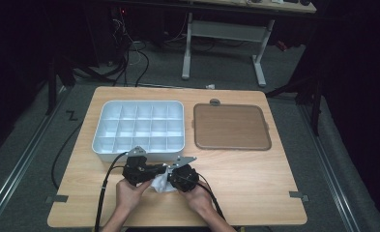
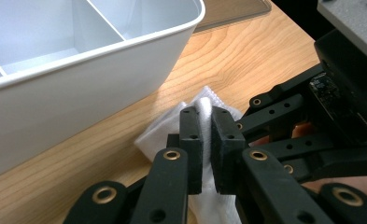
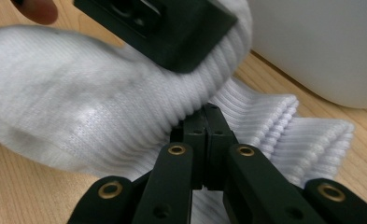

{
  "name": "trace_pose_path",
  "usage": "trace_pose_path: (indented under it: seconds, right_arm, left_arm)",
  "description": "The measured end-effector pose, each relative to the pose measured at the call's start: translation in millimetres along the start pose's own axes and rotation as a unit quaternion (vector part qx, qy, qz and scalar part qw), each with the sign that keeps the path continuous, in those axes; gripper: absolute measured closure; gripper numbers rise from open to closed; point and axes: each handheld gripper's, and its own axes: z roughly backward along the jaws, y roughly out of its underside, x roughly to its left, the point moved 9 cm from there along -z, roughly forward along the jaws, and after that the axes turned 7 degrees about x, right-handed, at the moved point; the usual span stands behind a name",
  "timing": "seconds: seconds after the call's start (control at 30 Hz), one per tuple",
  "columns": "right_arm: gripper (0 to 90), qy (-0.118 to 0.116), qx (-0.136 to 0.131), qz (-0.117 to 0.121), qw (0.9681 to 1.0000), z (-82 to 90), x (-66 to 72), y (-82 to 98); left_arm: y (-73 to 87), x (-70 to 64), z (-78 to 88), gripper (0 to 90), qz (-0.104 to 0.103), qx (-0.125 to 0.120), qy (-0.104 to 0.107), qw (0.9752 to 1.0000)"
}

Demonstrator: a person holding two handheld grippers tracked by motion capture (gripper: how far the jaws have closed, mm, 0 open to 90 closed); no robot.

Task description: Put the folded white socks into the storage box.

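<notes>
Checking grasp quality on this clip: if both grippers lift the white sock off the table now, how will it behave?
The white sock is ribbed knit, bunched in soft folds, so it would likely sag between the left gripper and right gripper. It looks light. Its textured fabric probably won't slip from shut jaws.

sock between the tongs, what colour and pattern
White sock, with a ribbed knit cuff; the right gripper view shows it best.
</notes>
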Motion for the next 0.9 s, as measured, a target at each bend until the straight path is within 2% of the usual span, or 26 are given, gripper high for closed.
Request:
trace_pose_path:
  seconds: [0.1, 0.23, 0.37, 0.4, 0.53, 0.6, 0.73, 0.9]
  right_arm:
    - [90.0, 0.002, 0.001, 0.004, 1.0, -0.5, 0.5, -1.0]
    - [81.3, 0.025, -0.003, 0.016, 0.9995, 5.6, -0.3, -2.3]
    - [78.5, 0.042, -0.025, 0.013, 0.9987, 25.2, -4.6, -4.7]
    - [77.9, 0.052, -0.032, 0.012, 0.998, 31.4, -8.3, -5.0]
    - [74.9, 0.071, -0.051, -0.014, 0.9961, 48.1, -21.2, -2.0]
    - [70.2, 0.08, -0.048, -0.027, 0.9952, 51.8, -28.9, 2.6]
    - [66.7, 0.085, -0.034, -0.047, 0.9947, 47.6, -38.0, 11.7]
    - [69.9, 0.069, -0.014, -0.061, 0.9956, 34.2, -41.5, 19.5]
  left_arm:
    - [-0.6, 3.0, -1.2, 84.8, 0.002, -0.002, -0.007, 1.0]
    - [-2.6, 6.1, 1.6, 84.9, 0.001, -0.006, -0.014, 0.9999]
    - [-4.9, 7.7, 6.5, 85.0, -0.001, -0.012, -0.02, 0.9997]
    - [-4.8, 8.0, 7.0, 85.0, -0.003, -0.012, -0.02, 0.9997]
    - [-3.9, 8.6, 7.1, 85.0, 0.001, -0.012, -0.021, 0.9997]
    - [-4.0, 8.3, 6.1, 85.0, 0.003, -0.012, -0.02, 0.9997]
    - [-3.4, 7.4, 4.7, 85.0, 0.002, -0.01, -0.019, 0.9998]
    - [-3.3, 5.1, 3.7, 85.0, 0.001, -0.007, -0.018, 0.9998]
